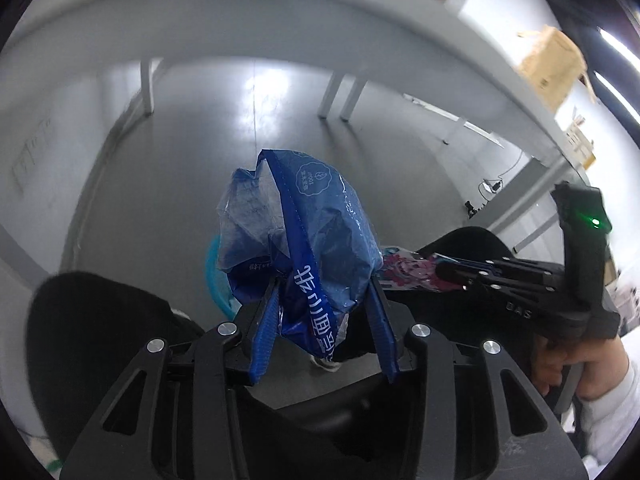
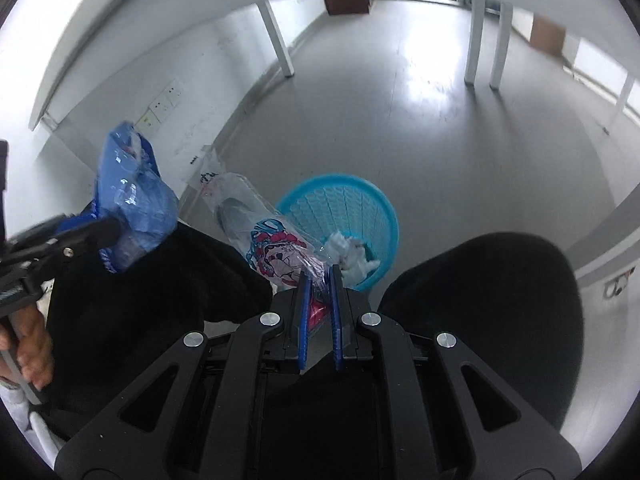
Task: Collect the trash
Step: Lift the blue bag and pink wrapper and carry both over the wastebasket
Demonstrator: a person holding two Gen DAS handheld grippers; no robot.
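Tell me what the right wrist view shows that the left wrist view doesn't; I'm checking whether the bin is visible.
Only the right wrist view shows the open blue basket with white crumpled paper inside, plus wall sockets. Only the left wrist view shows cardboard boxes on a white table. Both show the left gripper shut on the blue wrapper, the right gripper shut on the clear printed wrapper, and the grey floor.

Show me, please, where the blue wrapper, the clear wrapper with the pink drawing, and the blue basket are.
blue wrapper (image 1: pixel 320 232), left wrist view, on its crumpled middle.
clear wrapper with the pink drawing (image 2: pixel 276 258), right wrist view, on the printed drawing.
blue basket (image 2: pixel 340 204), right wrist view, on its inner lattice wall.
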